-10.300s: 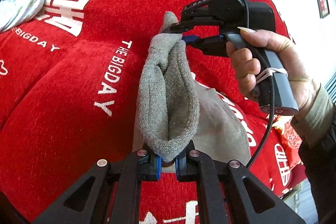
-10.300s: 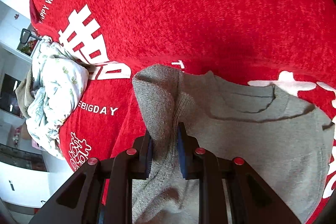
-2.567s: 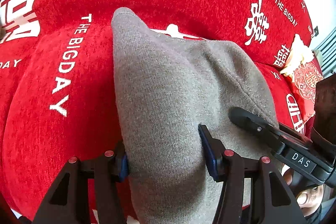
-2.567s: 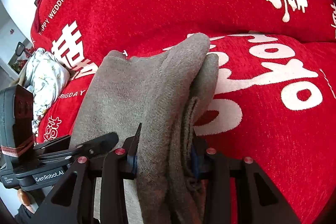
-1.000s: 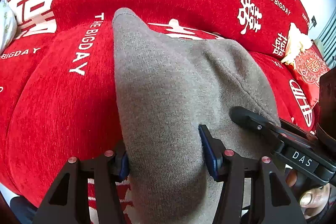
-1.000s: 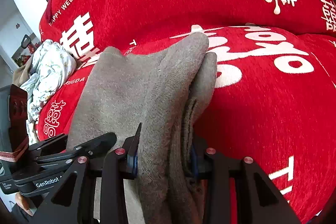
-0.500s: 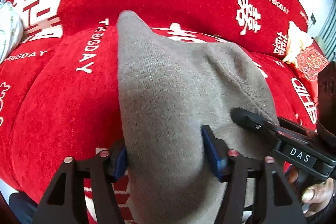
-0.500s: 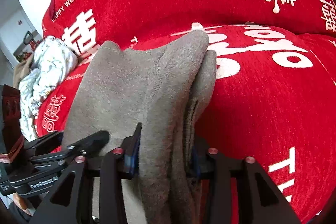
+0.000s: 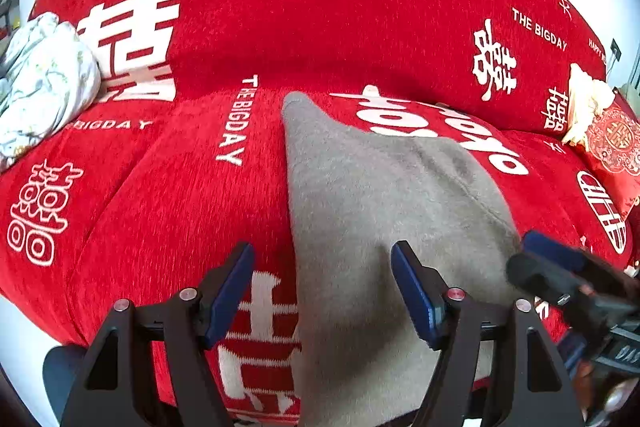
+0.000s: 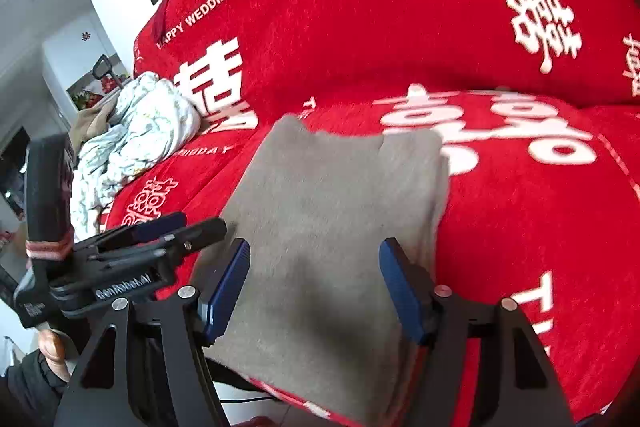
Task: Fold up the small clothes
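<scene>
A folded grey knit garment [image 9: 380,211] lies flat on the red sofa seat [image 9: 168,195]; it also shows in the right wrist view [image 10: 336,211] as a neat rectangle. My left gripper [image 9: 322,287] is open, its blue pads [image 9: 412,291] apart above the garment's near left edge, holding nothing. My right gripper [image 10: 314,287] is open over the garment's near edge, also empty. Each gripper shows in the other's view: the right one [image 9: 560,275] at lower right, the left one [image 10: 160,235] at left.
A crumpled white floral cloth [image 10: 132,143] lies on the sofa's left end, also in the left wrist view [image 9: 40,83]. A red embroidered cushion [image 9: 612,143] with a cream cloth sits at the right end. The sofa backrest [image 9: 320,7] rises behind the garment.
Both grippers have opened and let go of the grey garment, which now lies flat on the seat. Both have drawn back a little from it.
</scene>
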Demonstrator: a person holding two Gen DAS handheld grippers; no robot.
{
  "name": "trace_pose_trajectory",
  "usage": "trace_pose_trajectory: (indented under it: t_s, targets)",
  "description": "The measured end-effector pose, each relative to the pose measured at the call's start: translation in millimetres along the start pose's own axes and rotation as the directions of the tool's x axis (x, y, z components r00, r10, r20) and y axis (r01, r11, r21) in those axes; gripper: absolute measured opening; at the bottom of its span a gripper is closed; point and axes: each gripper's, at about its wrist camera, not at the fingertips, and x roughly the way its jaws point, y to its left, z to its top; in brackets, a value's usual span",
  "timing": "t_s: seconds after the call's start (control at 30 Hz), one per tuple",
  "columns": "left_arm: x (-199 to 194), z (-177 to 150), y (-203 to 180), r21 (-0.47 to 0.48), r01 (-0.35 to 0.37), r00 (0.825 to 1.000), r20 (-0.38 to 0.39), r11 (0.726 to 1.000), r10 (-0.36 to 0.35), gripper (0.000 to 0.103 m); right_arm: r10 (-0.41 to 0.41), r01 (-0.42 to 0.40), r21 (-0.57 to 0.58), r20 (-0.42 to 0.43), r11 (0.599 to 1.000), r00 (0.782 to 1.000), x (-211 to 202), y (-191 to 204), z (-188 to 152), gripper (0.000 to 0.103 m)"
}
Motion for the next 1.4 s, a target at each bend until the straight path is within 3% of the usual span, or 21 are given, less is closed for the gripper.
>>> trace_pose_trajectory:
  t_s: [0.03, 0.13, 0.3, 0.37, 0.57, 0.73, 0.83, 1.03, 1.13, 1.3, 1.4]
  targets:
    - [1, -3, 1, 0.005, -0.039, 0.999, 0.003, 0.999, 0.039, 0.103, 0.004, -0.004, 0.02, -0.025, 1.0, 1.0, 7, -2, -4, 0.071]
    - [7, -12, 1, 0.033, -0.103, 0.995, 0.015, 0.994, 0.102, 0.103, -0.014, 0.017, 0.049, -0.07, 0.999, 0.997, 25, -10, -15, 0.071]
    - [17, -23, 8, 0.012, -0.064, 0.997, -0.031, 0.998, 0.064, 0.103, -0.086, 0.082, -0.059, -0.063, 0.995, 0.994, 30, 5, -27, 0.074]
    - [17, -25, 7, 0.018, -0.069, 0.997, -0.036, 0.997, 0.07, 0.103, -0.1, 0.095, -0.072, -0.071, 0.993, 0.992, 29, 8, -32, 0.079]
    - [14, -36, 1, 0.089, -0.102, 0.994, -0.04, 0.991, 0.106, 0.103, -0.132, 0.122, -0.111, -0.095, 0.986, 0.987, 23, 5, -59, 0.079]
    - [-16, -41, -8, 0.137, -0.137, 0.99, 0.05, 0.981, 0.131, 0.103, -0.191, 0.174, -0.142, -0.118, 0.974, 0.974, 5, 10, -65, 0.079]
    - [-36, -40, -13, 0.142, -0.155, 0.985, 0.1, 0.978, 0.142, 0.103, -0.288, 0.275, -0.157, -0.067, 0.949, 0.955, -12, 19, -62, 0.08]
    - [-76, -35, -18, 0.121, -0.089, 0.977, 0.201, 0.989, 0.064, 0.103, -0.353, 0.361, -0.109, 0.089, 0.926, 0.931, -52, 35, -48, 0.085]
    - [-91, -36, -21, 0.129, -0.054, 0.972, 0.234, 0.99, 0.022, 0.103, -0.356, 0.367, -0.09, 0.119, 0.926, 0.927, -61, 39, -44, 0.085]
    - [-103, -42, -30, 0.084, -0.152, 0.949, 0.291, 0.985, 0.122, 0.103, -0.362, 0.372, -0.088, 0.114, 0.924, 0.925, -64, 42, -42, 0.085]
    - [-102, -41, -31, 0.091, -0.17, 0.952, 0.271, 0.981, 0.14, 0.103, -0.364, 0.374, -0.085, 0.111, 0.924, 0.925, -64, 43, -42, 0.085]
